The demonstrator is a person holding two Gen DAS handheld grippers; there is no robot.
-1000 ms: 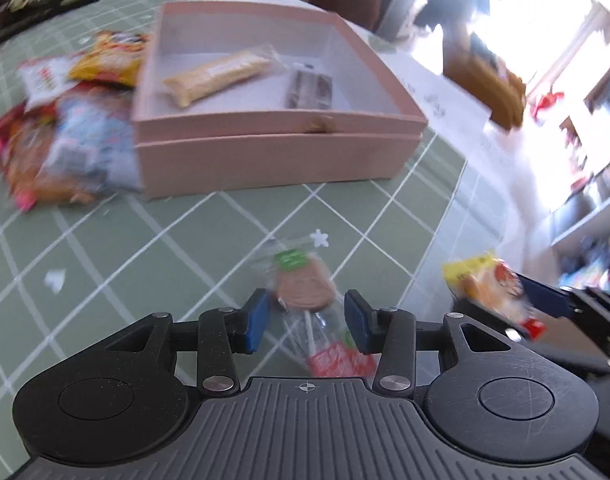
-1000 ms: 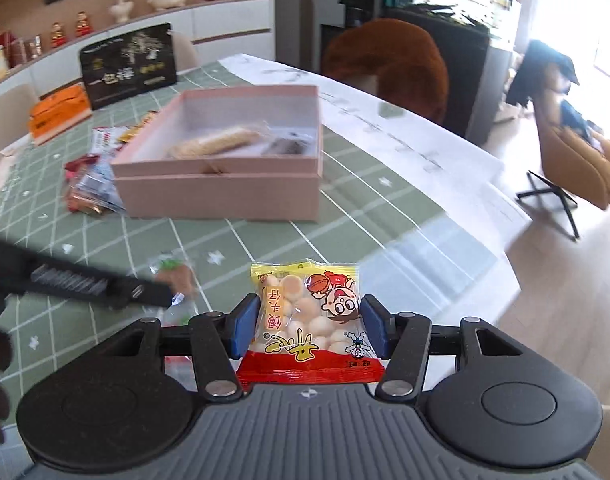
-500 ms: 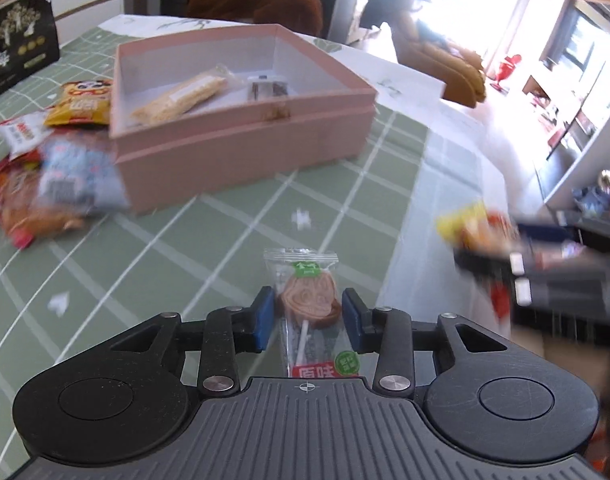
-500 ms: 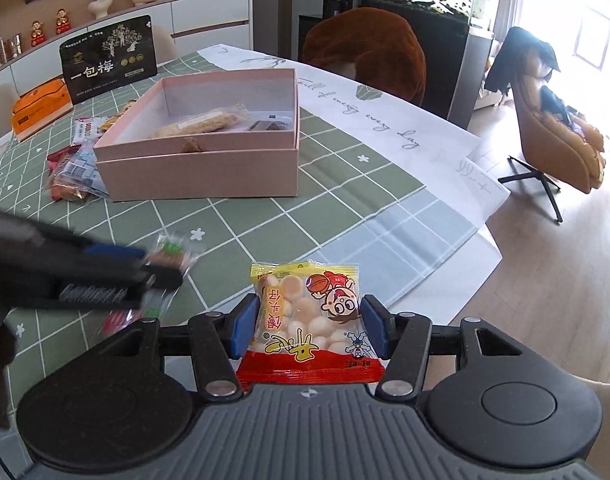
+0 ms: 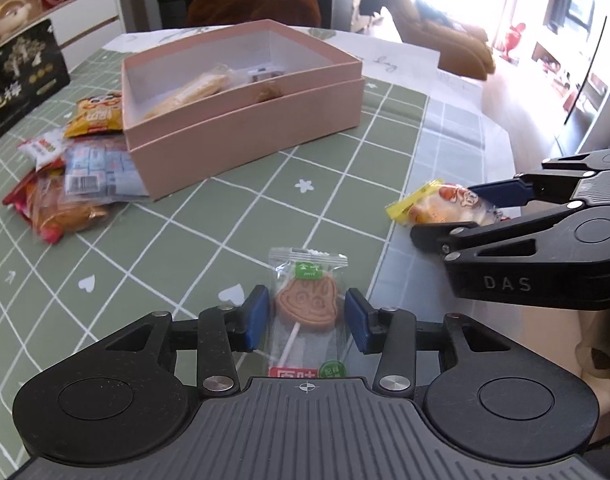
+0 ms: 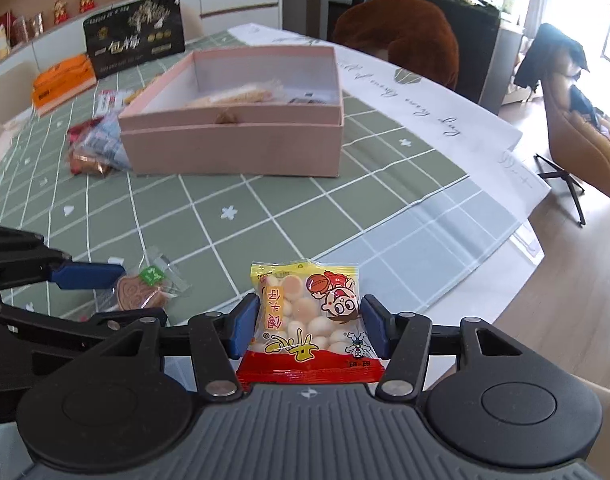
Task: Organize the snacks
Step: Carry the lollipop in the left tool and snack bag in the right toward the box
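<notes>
My left gripper [image 5: 307,318] is shut on a wrapped brown lollipop [image 5: 307,302] and holds it above the green checked tablecloth. My right gripper [image 6: 310,326] is shut on a yellow and red bag of small round biscuits [image 6: 310,322]. Each gripper shows in the other's view: the right one with its bag [image 5: 441,208] at the right, the left one with the lollipop [image 6: 139,290] at the lower left. The open pink box [image 5: 241,120] stands ahead on the table, also in the right wrist view [image 6: 233,148]. It holds a long wrapped bar [image 5: 189,94] and a small dark packet.
A heap of loose snack packets [image 5: 73,176] lies left of the box. A black gift box [image 6: 135,34] and an orange pack [image 6: 63,84] stand at the table's far side. A brown chair [image 6: 401,40] is behind the table. The table edge drops off at the right [image 6: 517,240].
Both grippers have risen and drawn back from the box, each keeping its snack. The left gripper has turned left, so the right gripper now shows sharp at its right.
</notes>
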